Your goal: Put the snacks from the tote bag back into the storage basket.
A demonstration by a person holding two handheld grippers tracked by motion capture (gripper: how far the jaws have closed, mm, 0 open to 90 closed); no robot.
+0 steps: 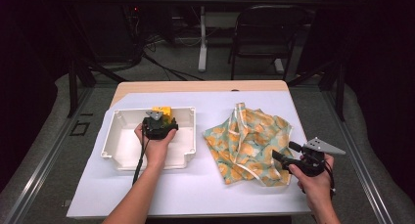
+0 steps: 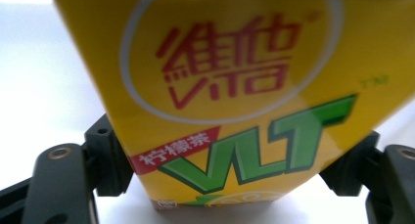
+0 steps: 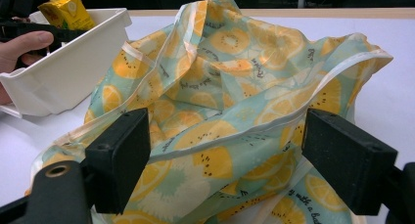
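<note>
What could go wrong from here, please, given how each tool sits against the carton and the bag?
1. The left tool pinches the yellow drink carton near its lower end, with most of it standing beyond the jaws, so it may tip or slip as it leaves the white bin.
2. The right tool is open around the crumpled fruit-print bag; closing there might catch several loose folds rather than one edge, leaving the bag's mouth shut.

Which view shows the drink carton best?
The left gripper view: the drink carton sits close between the left claw jaws, label readable. The high view shows just its yellow top in the white bin; the right gripper view shows it small and distant.
</note>
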